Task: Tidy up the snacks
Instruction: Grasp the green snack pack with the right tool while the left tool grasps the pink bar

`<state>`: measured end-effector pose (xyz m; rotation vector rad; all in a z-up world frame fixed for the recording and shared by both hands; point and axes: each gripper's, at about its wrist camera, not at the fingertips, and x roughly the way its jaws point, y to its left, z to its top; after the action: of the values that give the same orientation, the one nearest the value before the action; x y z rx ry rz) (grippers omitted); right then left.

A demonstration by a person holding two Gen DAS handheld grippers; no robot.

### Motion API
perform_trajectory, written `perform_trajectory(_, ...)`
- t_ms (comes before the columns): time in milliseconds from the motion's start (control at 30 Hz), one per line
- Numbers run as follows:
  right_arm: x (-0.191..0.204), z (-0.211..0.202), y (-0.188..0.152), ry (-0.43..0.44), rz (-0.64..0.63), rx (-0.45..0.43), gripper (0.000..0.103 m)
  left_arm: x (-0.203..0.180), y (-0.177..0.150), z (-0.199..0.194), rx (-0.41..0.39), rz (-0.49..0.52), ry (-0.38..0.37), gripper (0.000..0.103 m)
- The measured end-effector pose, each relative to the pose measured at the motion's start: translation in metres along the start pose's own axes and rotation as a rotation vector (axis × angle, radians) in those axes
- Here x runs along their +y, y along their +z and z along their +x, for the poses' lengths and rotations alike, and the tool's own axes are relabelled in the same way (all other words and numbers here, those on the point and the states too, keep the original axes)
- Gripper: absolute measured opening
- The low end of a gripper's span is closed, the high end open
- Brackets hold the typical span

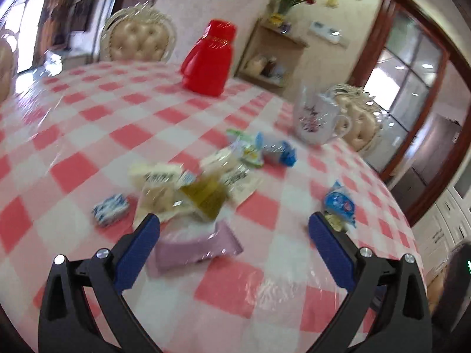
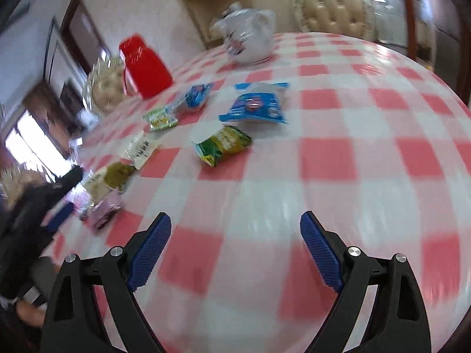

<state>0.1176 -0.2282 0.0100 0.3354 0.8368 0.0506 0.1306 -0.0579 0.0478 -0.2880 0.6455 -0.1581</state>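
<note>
Nearest the left wrist camera, the left gripper [image 1: 234, 223] stands wide open over the table [image 1: 88, 117], which wears a red-and-white checked cloth under clear film. Nothing is gripped. A lilac snack packet [image 1: 197, 248] lies flat between its blue fingers [image 1: 138, 253], closer to the left one; whether it touches that finger the blur does not settle.

Just beyond lies a loose heap: an olive-green packet [image 1: 206, 197] over pale cream wrappers [image 1: 156, 176] with dark print too smeared to read. A small blue-and-white packet [image 1: 111, 209] lies left of the heap, and a blue pouch [image 1: 340, 201] lies just past the right finger. Farther on are a green-and-white sachet [image 1: 248, 150] and a clear wrapper with blue ends [image 1: 279, 151]. No label in either view is legible.

The right gripper [image 2: 235, 229] is also spread wide and empty, with only bare cloth between its fingers. From this side the blue pouch [image 2: 256, 107] shows a red-and-white oval logo, unreadable, and a green-yellow packet [image 2: 223, 145] lies just nearer than it, a piece the left view barely shows. The heap sits toward the left edge, where the left gripper [image 2: 57, 216] and a person's dark sleeve [image 2: 26, 214] appear.

Farthest back stand a red jug [image 1: 207, 58] and a white floral pitcher [image 1: 316, 117] near the far edge of the table, with cream tufted chairs [image 1: 137, 39] behind.
</note>
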Motion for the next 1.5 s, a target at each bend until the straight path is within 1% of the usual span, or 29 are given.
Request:
perform_trajectory(67, 0.007, 0.016, 0.016, -0.013, -0.064, 0.003, 0.087, 0.004, 0.0, -0.002, -0.001, 0.028, -0.011, 0.101)
perform_trajectory(100, 0.011, 0.024, 0.024, -0.017, -0.097, 0.007, 0.087, 0.012, 0.0, -0.002, 0.013, 0.01, -0.003, 0.101)
perform_trajectory(200, 0.022, 0.053, 0.046, -0.014, -0.189, 0.054, 0.087, 0.031, 0.003, 0.001, 0.058, -0.094, -0.013, 0.101)
perform_trajectory(267, 0.031, 0.068, 0.054, -0.021, -0.264, 0.084, 0.087, 0.038, 0.002, 0.008, 0.11, -0.106, 0.045, 0.101)
perform_trajectory(333, 0.034, 0.078, 0.061, -0.025, -0.306, 0.093, 0.087, 0.039, 0.0, 0.01, 0.138, -0.095, 0.077, 0.101)
perform_trajectory(367, 0.033, 0.081, 0.063, -0.013, -0.309, 0.101, 0.087, 0.037, -0.001, 0.012, 0.166, -0.079, 0.102, 0.101)
perform_trajectory(467, 0.022, 0.087, 0.07, 0.039, -0.284, 0.13, 0.087, 0.029, -0.006, 0.018, 0.246, -0.014, 0.099, 0.101)
perform_trajectory(500, 0.019, 0.087, 0.072, 0.046, -0.287, 0.126, 0.087, 0.026, -0.009, 0.02, 0.259, 0.016, 0.107, 0.101)
perform_trajectory(533, 0.018, 0.087, 0.073, 0.034, -0.288, 0.129, 0.086, 0.022, -0.011, 0.023, 0.267, 0.055, 0.117, 0.101)
perform_trajectory(567, 0.017, 0.086, 0.074, 0.034, -0.289, 0.127, 0.083, 0.02, -0.014, 0.026, 0.275, 0.082, 0.129, 0.101)
perform_trajectory(633, 0.016, 0.083, 0.072, 0.021, -0.299, 0.113, 0.069, 0.021, -0.016, 0.029, 0.288, 0.092, 0.131, 0.101)
perform_trajectory(700, 0.017, 0.078, 0.069, -0.014, -0.319, 0.097, 0.061, 0.023, -0.015, 0.026, 0.282, 0.084, 0.122, 0.101)
perform_trajectory(733, 0.018, 0.075, 0.067, -0.02, -0.327, 0.085, 0.052, 0.024, -0.014, 0.027, 0.275, 0.1, 0.135, 0.101)
perform_trajectory(767, 0.019, 0.07, 0.064, -0.031, -0.336, 0.072, 0.048, 0.024, -0.014, 0.027, 0.271, 0.118, 0.147, 0.101)
perform_trajectory(800, 0.018, 0.067, 0.062, -0.035, -0.337, 0.068, 0.047, 0.025, -0.014, 0.029, 0.271, 0.137, 0.159, 0.101)
perform_trajectory(900, 0.016, 0.055, 0.057, -0.011, -0.286, 0.07, 0.046, 0.032, -0.011, 0.033, 0.286, 0.113, 0.125, 0.101)
perform_trajectory(967, 0.02, 0.047, 0.057, 0.016, -0.287, 0.053, 0.046, 0.032, -0.011, 0.036, 0.296, 0.111, 0.129, 0.101)
perform_trajectory(1100, 0.018, 0.043, 0.058, 0.054, -0.262, 0.052, 0.046, 0.018, -0.015, 0.044, 0.318, 0.194, 0.168, 0.101)
perform_trajectory(1133, 0.016, 0.042, 0.059, 0.059, -0.249, 0.051, 0.046, 0.014, -0.016, 0.046, 0.324, 0.216, 0.165, 0.101)
perform_trajectory(1200, 0.012, 0.041, 0.061, 0.063, -0.233, 0.048, 0.047, 0.001, -0.021, 0.046, 0.336, 0.3, 0.117, 0.101)
perform_trajectory(1267, 0.007, 0.038, 0.064, 0.064, -0.217, 0.041, 0.047, -0.007, -0.027, 0.045, 0.353, 0.357, 0.106, 0.101)
perform_trajectory(1300, 0.006, 0.036, 0.065, 0.065, -0.209, 0.037, 0.047, -0.01, -0.029, 0.042, 0.354, 0.363, 0.083, 0.101)
perform_trajectory(1367, 0.002, 0.034, 0.067, 0.06, -0.192, 0.027, 0.047, -0.01, -0.026, 0.032, 0.375, 0.294, -0.095, 0.101)
perform_trajectory(1400, 0.001, 0.033, 0.067, 0.058, -0.187, 0.024, 0.047, -0.011, -0.021, 0.025, 0.378, 0.247, -0.196, 0.101)
perform_trajectory(1433, 0.0, 0.032, 0.068, 0.057, -0.183, 0.023, 0.047, -0.012, -0.018, 0.021, 0.361, 0.237, -0.213, 0.101)
perform_trajectory(1467, -0.001, 0.032, 0.068, 0.054, -0.181, 0.022, 0.047, -0.012, -0.016, 0.019, 0.335, 0.24, -0.192, 0.101)
perform_trajectory(1500, -0.001, 0.032, 0.068, 0.055, -0.179, 0.022, 0.047, -0.012, -0.016, 0.018, 0.303, 0.254, -0.137, 0.101)
